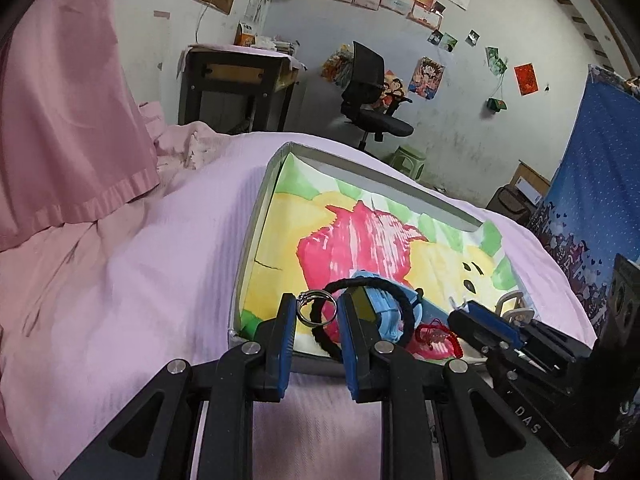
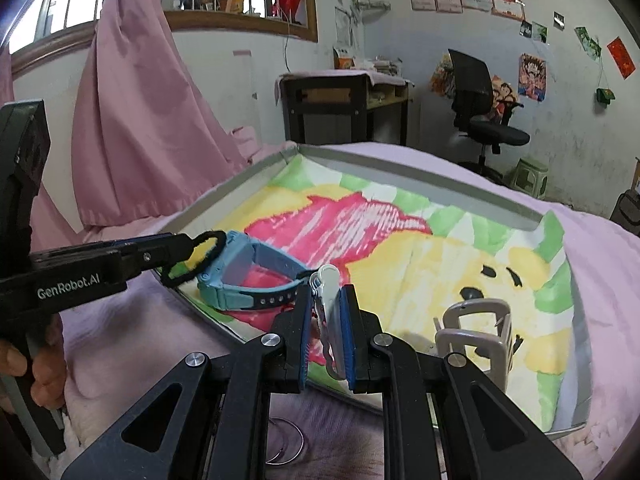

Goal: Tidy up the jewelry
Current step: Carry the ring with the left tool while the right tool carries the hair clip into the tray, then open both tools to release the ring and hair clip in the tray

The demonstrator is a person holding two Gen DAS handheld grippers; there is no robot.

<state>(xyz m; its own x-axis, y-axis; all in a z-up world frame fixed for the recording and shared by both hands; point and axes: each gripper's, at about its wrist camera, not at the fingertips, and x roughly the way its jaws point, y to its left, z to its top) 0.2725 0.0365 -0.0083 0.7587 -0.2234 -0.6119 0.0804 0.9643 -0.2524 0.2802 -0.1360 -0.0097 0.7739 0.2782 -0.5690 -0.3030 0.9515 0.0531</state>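
Note:
A shallow grey tray (image 1: 256, 216) lined with a colourful bear drawing lies on the pink bed; it also shows in the right wrist view (image 2: 400, 168). My left gripper (image 1: 316, 312) is shut on a black hair tie (image 1: 404, 304) and a silver ring (image 1: 316, 308), held over the tray's near edge; from the right wrist view it (image 2: 192, 252) holds the hair tie (image 2: 212, 240) beside a blue watch (image 2: 248, 276). My right gripper (image 2: 326, 300) is shut on a white hair clip (image 2: 330, 304). A red cord bracelet (image 1: 436, 338) lies in the tray.
A grey claw clip (image 2: 476, 332) stands in the tray at the right. Silver hoops (image 2: 288, 440) lie on the bedsheet under my right gripper. Pink curtains (image 2: 132, 120) hang at the left. A desk (image 2: 344, 100) and black chair (image 2: 484, 112) stand behind the bed.

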